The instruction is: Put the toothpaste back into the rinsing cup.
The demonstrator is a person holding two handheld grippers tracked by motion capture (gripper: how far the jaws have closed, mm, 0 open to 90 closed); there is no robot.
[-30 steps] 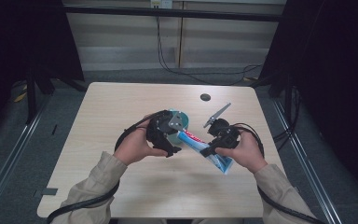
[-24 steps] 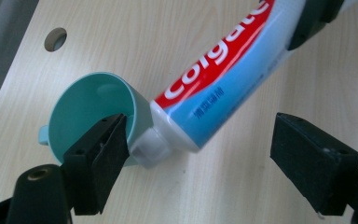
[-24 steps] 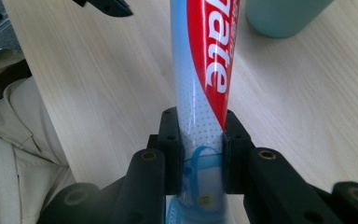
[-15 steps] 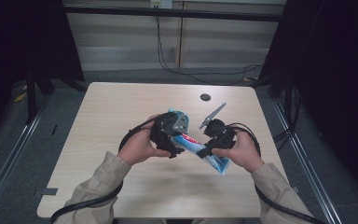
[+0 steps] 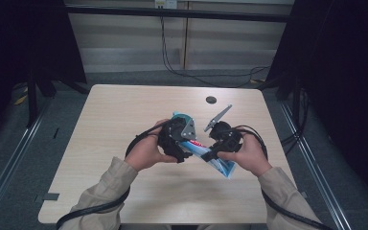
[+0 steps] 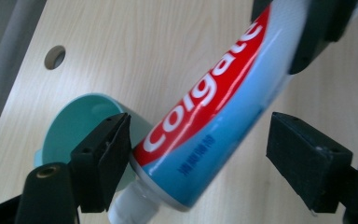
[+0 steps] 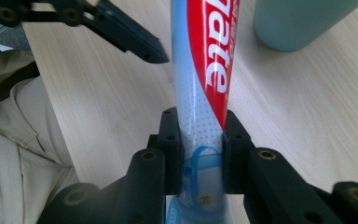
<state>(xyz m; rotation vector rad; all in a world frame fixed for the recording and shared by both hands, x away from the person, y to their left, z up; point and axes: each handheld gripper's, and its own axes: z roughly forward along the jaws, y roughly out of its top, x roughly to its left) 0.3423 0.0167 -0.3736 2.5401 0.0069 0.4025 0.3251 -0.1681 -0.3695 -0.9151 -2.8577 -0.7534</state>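
A red, white and blue toothpaste tube is held above the table by its flat tail, with my right gripper shut on it. The tube runs away from those jaws toward my left gripper. In the left gripper view the tube's cap end lies between the jaws of my left gripper. These have just been closing; the left pad is at the tube's shoulder and the right pad stands apart from it. A teal cup stands just behind.
The light wooden table has a round dark hole near its far edge. Both forearms in beige sleeves come in from the near edge, with black cables trailing. Dark floor and rails surround the table.
My left gripper has edged right toward the tube's cap end and its jaws have narrowed a little. The right hand and the tube have stayed put.
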